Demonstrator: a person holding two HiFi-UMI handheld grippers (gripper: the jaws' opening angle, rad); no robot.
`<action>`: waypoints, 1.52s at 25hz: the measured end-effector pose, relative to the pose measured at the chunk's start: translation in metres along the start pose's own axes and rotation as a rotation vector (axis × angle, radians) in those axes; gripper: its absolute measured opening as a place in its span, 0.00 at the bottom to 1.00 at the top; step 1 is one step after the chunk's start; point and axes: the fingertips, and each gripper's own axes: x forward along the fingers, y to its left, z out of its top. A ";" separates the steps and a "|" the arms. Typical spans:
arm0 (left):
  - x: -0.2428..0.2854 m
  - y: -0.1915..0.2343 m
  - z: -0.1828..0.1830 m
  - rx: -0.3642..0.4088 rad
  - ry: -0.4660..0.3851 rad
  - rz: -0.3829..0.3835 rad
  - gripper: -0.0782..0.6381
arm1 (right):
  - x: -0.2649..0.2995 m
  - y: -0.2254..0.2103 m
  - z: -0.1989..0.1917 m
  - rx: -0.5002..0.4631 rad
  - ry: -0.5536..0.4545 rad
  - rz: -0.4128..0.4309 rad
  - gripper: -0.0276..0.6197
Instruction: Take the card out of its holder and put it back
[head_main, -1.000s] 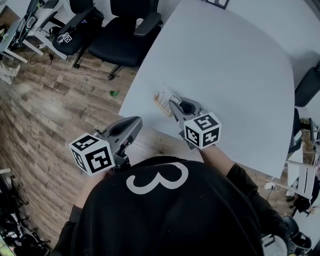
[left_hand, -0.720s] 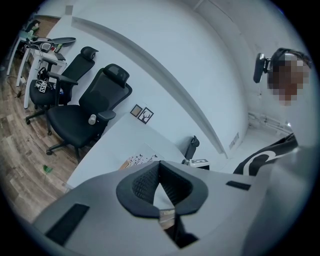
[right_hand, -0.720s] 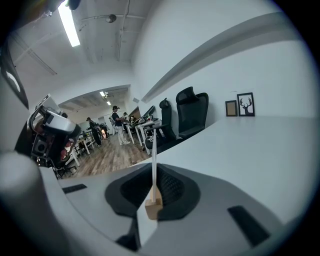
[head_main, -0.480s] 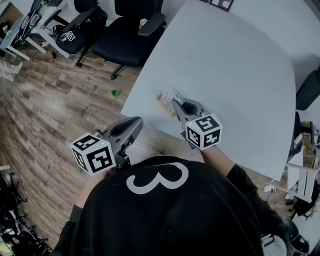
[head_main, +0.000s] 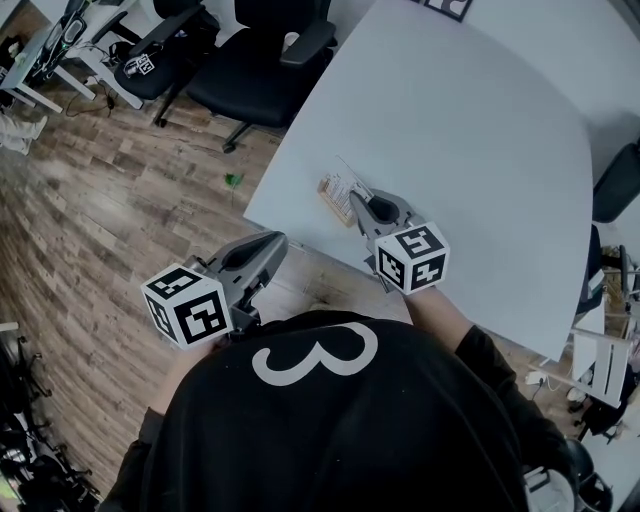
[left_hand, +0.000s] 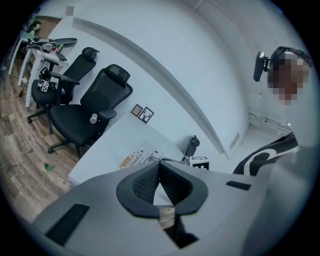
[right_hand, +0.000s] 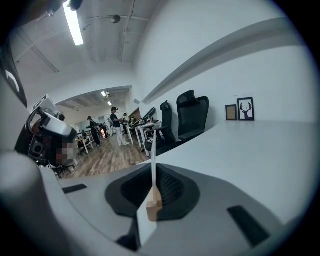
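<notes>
White is the colour of the thin card (right_hand: 152, 155) that stands on its edge between the jaws of your right gripper (right_hand: 152, 174). Those jaws have just been closing, and now they pinch the card from both sides. The bottom of the card sits in the small light wooden holder (right_hand: 154, 204), just below the jaws. Card and holder are on the big white table (head_main: 480, 150), close to its near left edge.

Your right gripper reaches over the table from the near side and points a little down at the card.

Your left gripper (head_main: 270, 243) is to the left, off the table and over the brown wooden floor (head_main: 110, 220). It is well apart from the card. Its jaws are pressed together at the tips, and they hold nothing.

Far to the left, a black office chair (head_main: 260, 70) stands on the floor beside the table.
</notes>
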 end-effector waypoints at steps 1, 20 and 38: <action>-0.001 0.000 -0.001 -0.001 0.000 0.001 0.13 | -0.001 0.000 0.001 -0.001 -0.003 -0.001 0.08; -0.018 -0.007 0.005 0.007 -0.022 -0.006 0.13 | -0.030 0.007 0.053 -0.091 -0.110 -0.023 0.08; -0.064 -0.041 -0.011 0.049 -0.005 -0.128 0.13 | -0.112 0.087 0.081 0.005 -0.230 -0.026 0.08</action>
